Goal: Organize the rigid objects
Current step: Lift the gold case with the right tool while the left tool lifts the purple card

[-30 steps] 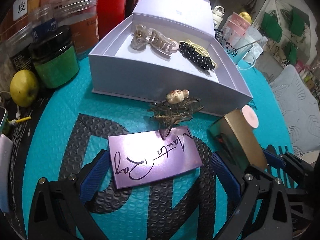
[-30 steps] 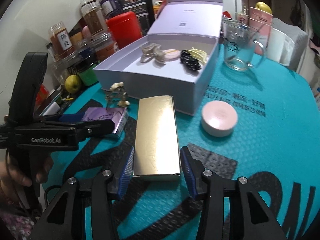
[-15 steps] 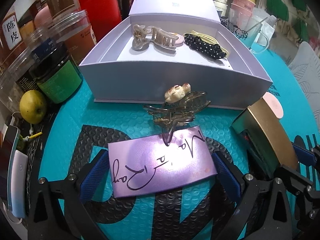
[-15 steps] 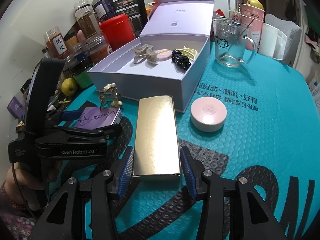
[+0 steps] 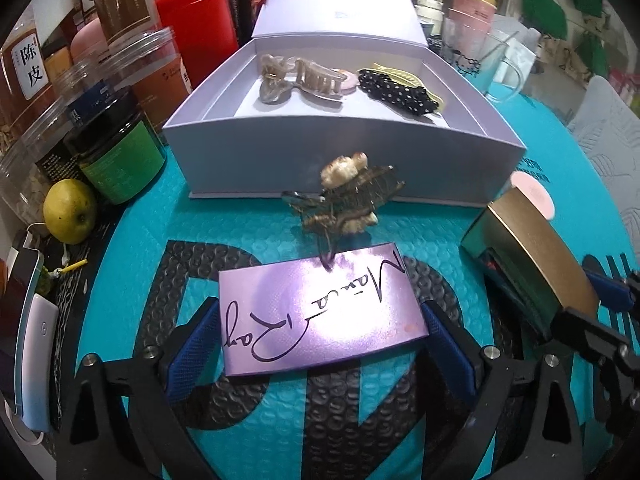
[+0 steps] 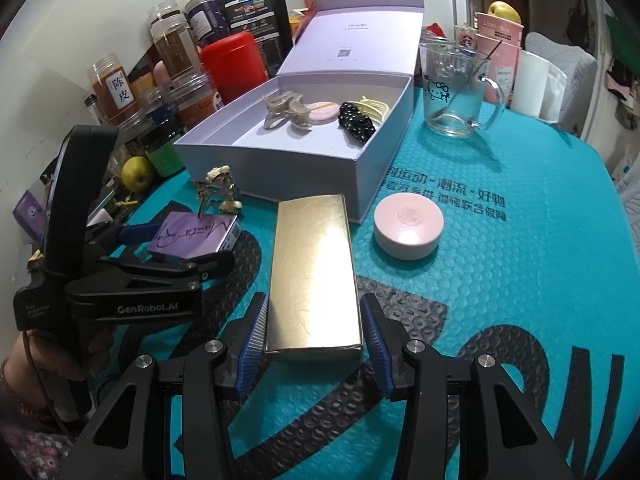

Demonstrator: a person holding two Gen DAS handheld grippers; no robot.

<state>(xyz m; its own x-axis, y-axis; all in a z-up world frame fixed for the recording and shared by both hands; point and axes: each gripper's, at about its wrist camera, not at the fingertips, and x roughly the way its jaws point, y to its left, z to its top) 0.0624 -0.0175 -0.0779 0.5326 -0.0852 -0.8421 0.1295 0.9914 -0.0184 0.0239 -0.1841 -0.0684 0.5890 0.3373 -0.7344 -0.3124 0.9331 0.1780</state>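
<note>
1. The lavender box [image 6: 304, 160] stands open on the table at the back, lid upright, holding a beige claw clip [image 5: 300, 80], a pink disc and a black dotted clip [image 5: 394, 90].
2. The teal bubble mat [image 6: 500, 288] covers the table (black lettering runs across it); jars, a red canister [image 6: 234, 66] and a green lemon [image 5: 70, 210] crowd the box's left side, and a glass mug [image 6: 456, 96] stands at its right.
3. The gold box [image 6: 314, 272] lies flat just before the lavender box's near wall, its near end between the blue pads of the right hand-held gripper [image 6: 314, 340]; the left pad seems to touch it, the right pad sits a sliver off, so I cannot tell if it is clamped.
4. The purple box [image 5: 320, 306] lies flat between the pads of the left hand-held gripper [image 5: 320, 344], both pads at its short edges (contact likely, but I cannot tell for sure).
5. A pink round case [image 6: 408, 226] sits right of the gold box, apart.
6. A brown claw clip [image 5: 346, 204] with pale ornaments lies between the purple box and the lavender box's wall.
</note>
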